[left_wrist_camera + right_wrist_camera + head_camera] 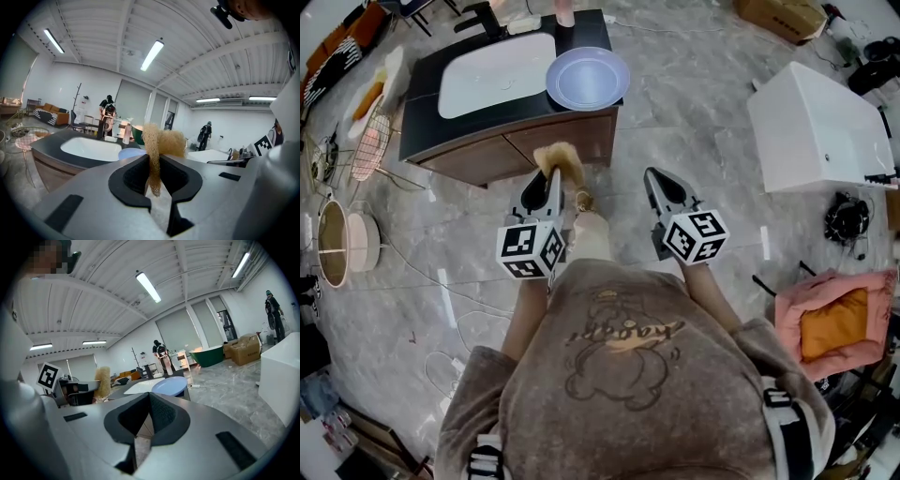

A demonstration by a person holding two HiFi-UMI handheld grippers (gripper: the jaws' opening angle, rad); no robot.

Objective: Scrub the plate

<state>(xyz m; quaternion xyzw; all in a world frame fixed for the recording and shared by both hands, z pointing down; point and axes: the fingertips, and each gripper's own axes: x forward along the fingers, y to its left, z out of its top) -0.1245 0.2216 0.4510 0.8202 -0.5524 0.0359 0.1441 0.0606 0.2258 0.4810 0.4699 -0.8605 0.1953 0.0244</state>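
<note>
- Tan scrubber pinched in our left gripper, aimed at the plate, short of it.
- Right gripper alongside, near level, jaws closed, empty.

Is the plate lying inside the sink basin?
No, the blue plate sits on the dark countertop, beside the white sink basin.
</note>
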